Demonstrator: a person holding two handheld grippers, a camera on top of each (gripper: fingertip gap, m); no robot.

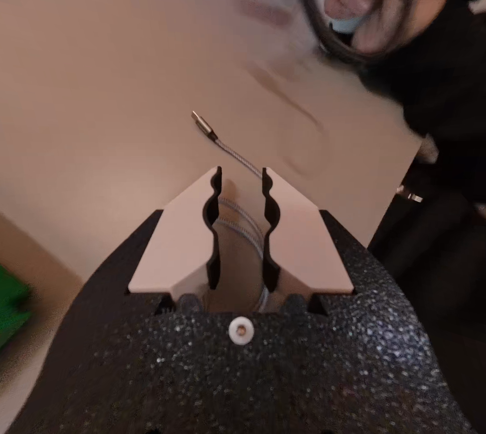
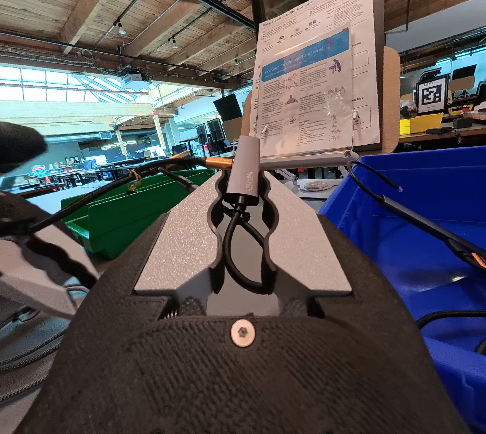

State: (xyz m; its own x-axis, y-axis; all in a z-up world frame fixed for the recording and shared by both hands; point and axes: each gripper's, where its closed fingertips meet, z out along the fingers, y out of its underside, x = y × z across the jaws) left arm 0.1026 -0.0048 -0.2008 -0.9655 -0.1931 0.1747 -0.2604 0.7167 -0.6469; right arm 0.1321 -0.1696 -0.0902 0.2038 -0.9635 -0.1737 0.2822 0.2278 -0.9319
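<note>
My left gripper [image 1: 242, 170] hangs over a beige table [image 1: 105, 79]. Its jaws stand a little apart, with loops of a silver braided cable [image 1: 236, 224] between them. The cable's free end runs out past the right fingertip to a metal plug [image 1: 202, 125]. My right gripper [image 2: 243, 176] is shut on a slim grey hub [image 2: 243, 166], held upright at the fingertips. An orange-collared plug [image 2: 218, 162] on a black cable sits in the hub's left side. The hub's own black lead [image 2: 236, 250] loops down between the fingers. The left gripper [image 2: 52, 263] shows blurred at the left.
A green bin [image 2: 126, 216] stands left of the right gripper and a blue bin [image 2: 420, 211] holding a black cable [image 2: 420, 221] stands to its right. A stand with printed sheets [image 2: 315, 92] rises behind. A blurred hand [image 1: 368, 0] is at the upper right. There is about 20 cm between the tips of the two grippers.
</note>
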